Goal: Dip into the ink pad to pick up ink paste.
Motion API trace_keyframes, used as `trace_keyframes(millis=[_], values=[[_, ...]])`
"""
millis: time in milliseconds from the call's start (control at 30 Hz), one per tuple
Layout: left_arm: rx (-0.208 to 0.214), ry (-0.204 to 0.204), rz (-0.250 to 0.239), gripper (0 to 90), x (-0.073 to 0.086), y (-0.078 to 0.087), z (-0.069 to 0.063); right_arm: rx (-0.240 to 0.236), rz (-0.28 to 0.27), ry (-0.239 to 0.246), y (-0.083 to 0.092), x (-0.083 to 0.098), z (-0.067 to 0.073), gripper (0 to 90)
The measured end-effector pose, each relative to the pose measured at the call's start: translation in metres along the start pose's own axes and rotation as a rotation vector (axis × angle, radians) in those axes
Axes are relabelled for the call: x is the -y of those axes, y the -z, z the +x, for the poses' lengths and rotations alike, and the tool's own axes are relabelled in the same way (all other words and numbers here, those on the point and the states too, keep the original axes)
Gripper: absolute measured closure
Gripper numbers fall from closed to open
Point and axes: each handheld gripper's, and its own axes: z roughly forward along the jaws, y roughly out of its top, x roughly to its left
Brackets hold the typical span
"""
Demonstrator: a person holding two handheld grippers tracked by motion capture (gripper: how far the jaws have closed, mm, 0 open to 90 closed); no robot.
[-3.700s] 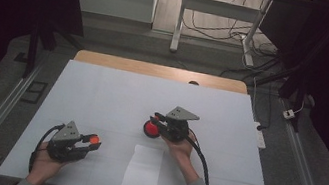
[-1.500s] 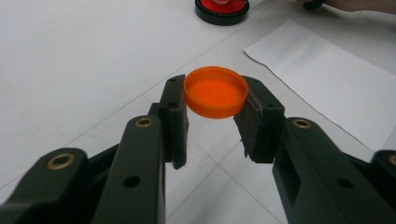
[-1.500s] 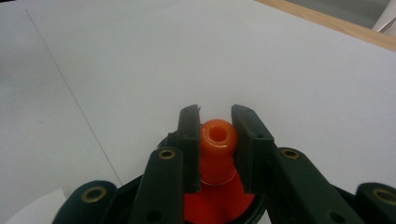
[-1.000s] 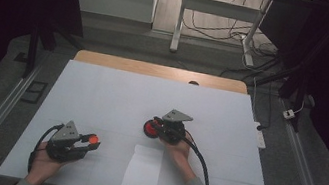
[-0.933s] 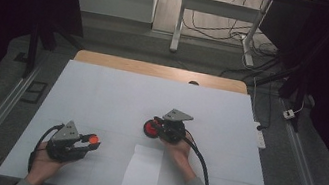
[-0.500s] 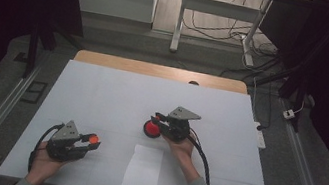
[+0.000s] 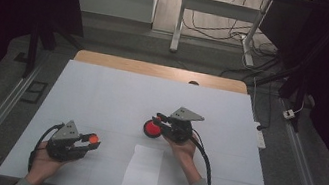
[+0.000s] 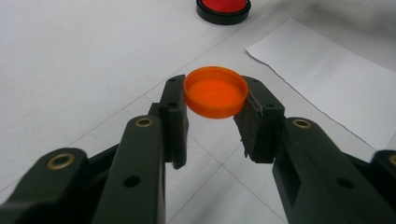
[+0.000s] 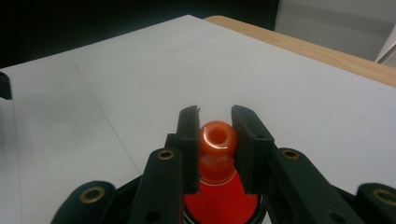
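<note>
left gripper point(image 8: 215, 119) clamps the orange cap point(image 8: 215, 92) above the table's near left. right gripper point(image 9: 215, 144) grips the cone's nozzle point(image 9: 217, 136) at mid-table. likely step: capping. next move calls for aligning cap over nozzle.

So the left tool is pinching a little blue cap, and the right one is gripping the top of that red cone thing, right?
Nearly. The cap in the left tool is orange, not blue, as the left gripper view shows. The rest holds: the right tool grips the top of the red cone.
</note>
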Motion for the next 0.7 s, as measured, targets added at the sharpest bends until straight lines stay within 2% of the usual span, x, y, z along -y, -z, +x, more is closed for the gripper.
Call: trace_keyframes(millis=[700], values=[[-0.004, -0.001, 0.002, 64.7, 0.0, 0.0, 0.0, -0.003, -0.012, -0.009, 0.034, 0.002, 0.002, 71.9]])
